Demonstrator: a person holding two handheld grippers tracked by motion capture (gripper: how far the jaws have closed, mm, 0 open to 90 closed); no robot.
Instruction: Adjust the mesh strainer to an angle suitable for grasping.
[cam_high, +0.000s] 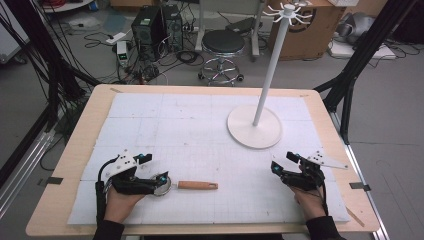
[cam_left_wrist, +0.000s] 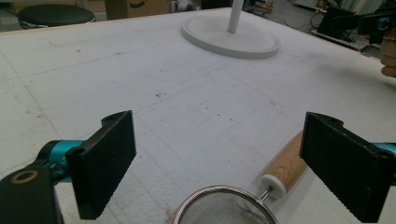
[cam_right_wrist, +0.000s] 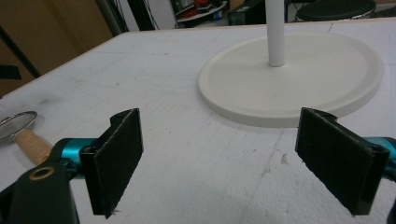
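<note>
Clearly the left gripper (cam_high: 150, 172) is the nearer one: the small strainer (cam_high: 162, 183) lies on the white mat (cam_high: 200, 135) right at its jaws, mesh bowl toward that hand and wooden handle (cam_high: 198, 185) running off along the table's near edge toward the right gripper (cam_high: 282, 162), which sits well apart. Both sets of jaws stand wide and hold nothing. From the left gripper view the strainer rim (cam_left_wrist: 224, 205) lies low between the pads, the handle (cam_left_wrist: 287, 165) angling toward the right-hand pad (cam_left_wrist: 343, 163), so I judge a short dip forward would bracket it.
</note>
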